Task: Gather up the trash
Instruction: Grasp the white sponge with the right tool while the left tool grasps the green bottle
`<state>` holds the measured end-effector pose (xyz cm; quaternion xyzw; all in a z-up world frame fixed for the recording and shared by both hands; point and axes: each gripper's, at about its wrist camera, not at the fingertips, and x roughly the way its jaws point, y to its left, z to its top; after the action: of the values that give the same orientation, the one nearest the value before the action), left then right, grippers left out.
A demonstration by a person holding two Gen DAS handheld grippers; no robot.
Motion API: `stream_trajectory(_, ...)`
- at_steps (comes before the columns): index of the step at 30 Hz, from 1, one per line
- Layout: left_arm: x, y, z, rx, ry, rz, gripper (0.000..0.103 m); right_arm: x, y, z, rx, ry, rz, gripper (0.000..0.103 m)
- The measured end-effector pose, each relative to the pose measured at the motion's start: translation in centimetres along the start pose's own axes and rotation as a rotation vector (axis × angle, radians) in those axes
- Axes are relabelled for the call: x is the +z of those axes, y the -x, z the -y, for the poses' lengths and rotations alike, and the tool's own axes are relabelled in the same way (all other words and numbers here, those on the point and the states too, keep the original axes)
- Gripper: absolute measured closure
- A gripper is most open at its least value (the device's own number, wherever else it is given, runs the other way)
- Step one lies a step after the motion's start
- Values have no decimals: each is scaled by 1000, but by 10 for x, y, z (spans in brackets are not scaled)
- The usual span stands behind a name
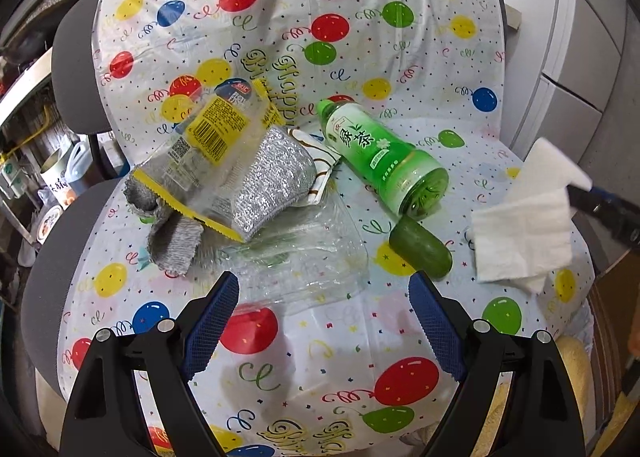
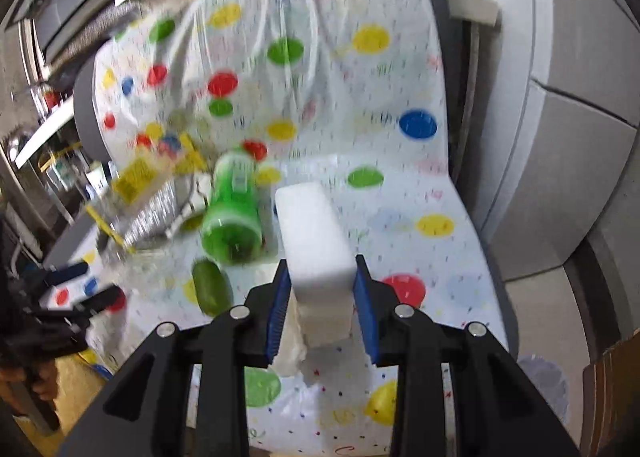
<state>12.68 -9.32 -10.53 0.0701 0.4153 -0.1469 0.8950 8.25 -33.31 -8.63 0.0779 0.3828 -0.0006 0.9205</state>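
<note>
A chair under a balloon-print plastic sheet (image 1: 360, 69) holds trash. A green tea bottle (image 1: 384, 155) lies on its side, with a cucumber piece (image 1: 420, 247) by its base. A clear and yellow wrapper (image 1: 208, 153) lies over a silver scouring cloth (image 1: 268, 185) and a grey rag (image 1: 172, 233). A clear plastic tray (image 1: 304, 257) lies just ahead of my open, empty left gripper (image 1: 324, 293). My right gripper (image 2: 320, 281) is shut on a white sponge block (image 2: 316, 241) with a white tissue (image 1: 524, 237) hanging under it, above the seat's right side.
Grey cabinet panels (image 1: 576, 69) stand to the right of the chair. Cluttered shelves with containers (image 1: 44, 177) are on the left. A brown cardboard edge (image 2: 612, 389) shows at lower right. The bottle (image 2: 232, 217) and cucumber (image 2: 212, 289) lie left of the right gripper.
</note>
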Motion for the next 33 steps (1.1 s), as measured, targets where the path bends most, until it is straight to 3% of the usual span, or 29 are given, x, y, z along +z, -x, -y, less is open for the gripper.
stream_trajectory(4,-2,0,-3,6,3,-4,16,-2,-5,-1,16,-10,-9,67)
stream_trajectory(6,-2,0,-5,8,6,-4,16,0,-6,-3,22,-1,-8,54)
stream_trajectory(8,-3,1,-7,8,11,-2,16,1,-6,-5,27,1,-2,49)
stream_trajectory(18,-6,-1,-10,-1,11,-11,16,8,2,6,97,-100,26,49)
stream_trajectory(25,-6,-2,-9,-4,5,-12,16,4,-12,10,35,-79,-28,49)
stream_trajectory(26,-5,-2,-9,-4,5,-12,16,2,-13,10,27,-71,-30,58)
stream_trajectory(27,-5,-2,-9,-4,5,-13,16,2,-13,8,15,-59,-24,74)
stream_trajectory(33,10,-1,0,-5,-21,0,16,10,24,13,-95,-59,182,74)
